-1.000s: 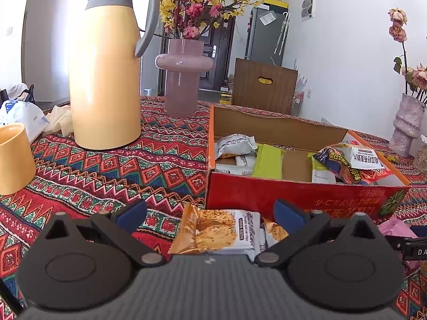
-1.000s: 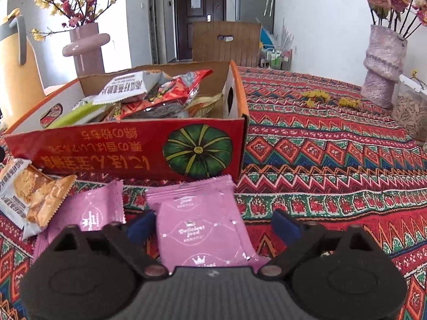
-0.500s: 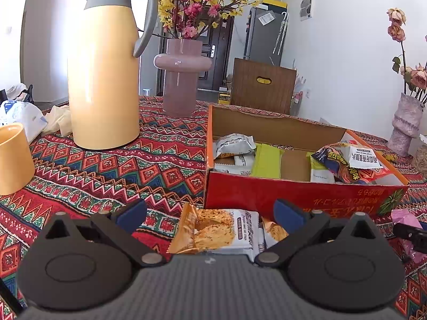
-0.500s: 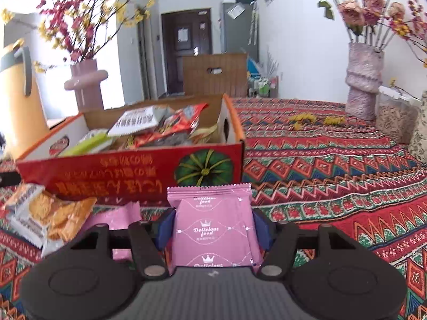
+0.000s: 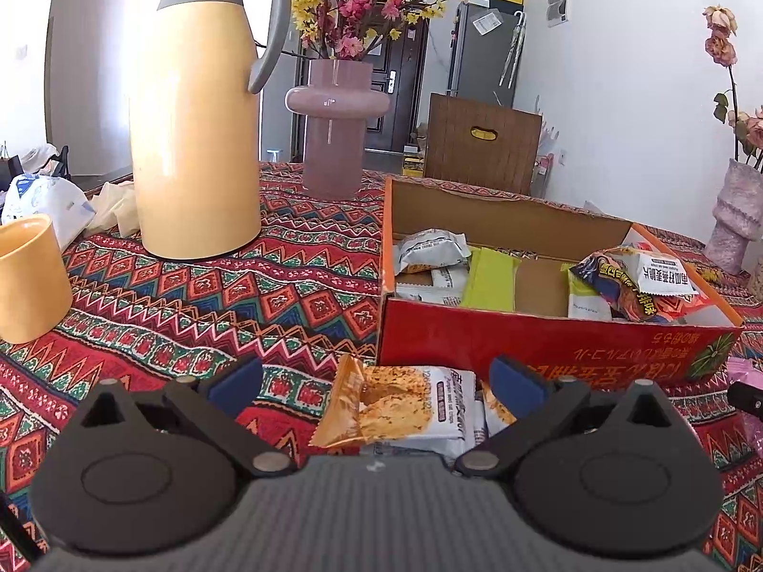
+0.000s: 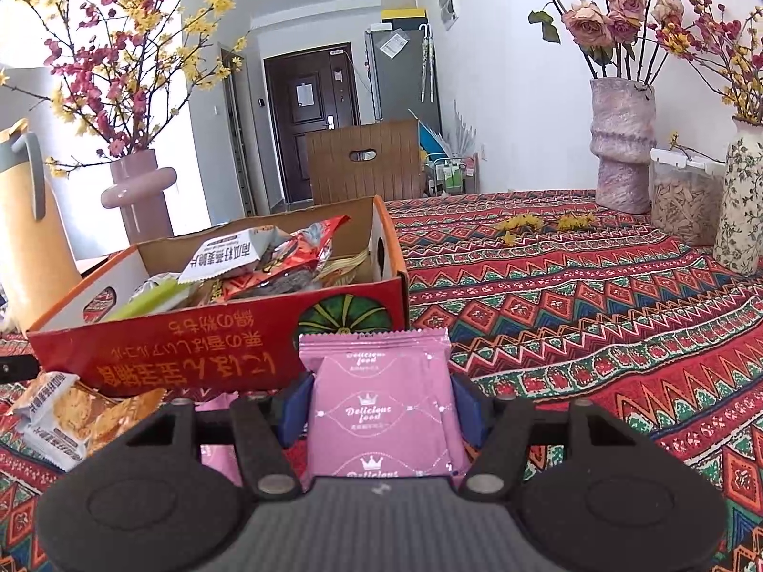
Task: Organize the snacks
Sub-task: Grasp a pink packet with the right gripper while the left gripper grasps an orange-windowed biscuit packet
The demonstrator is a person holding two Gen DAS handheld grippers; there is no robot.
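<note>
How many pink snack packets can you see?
2. One pink packet is in the right gripper. Another pink packet lies on the tablecloth behind it, partly hidden; more could be.

Open patterned tablecloth (image 6: pixel 596 295) extends right of the red snack box (image 6: pixel 214 348), unobstructed up to the rough pink vase (image 6: pixel 620 143), the clear container (image 6: pixel 682 200) and the floral vase (image 6: pixel 744 200) at the far edge. The box top is open; packets fill its right end, with bare floor mid-box (image 5: pixel 539 281). To its left stand the yellow thermos (image 5: pixel 195 133), pink ring vase (image 5: pixel 336 128) and yellow cup (image 5: pixel 28 281). Loose cracker packets (image 5: pixel 405 405) lie before the front wall.
</note>
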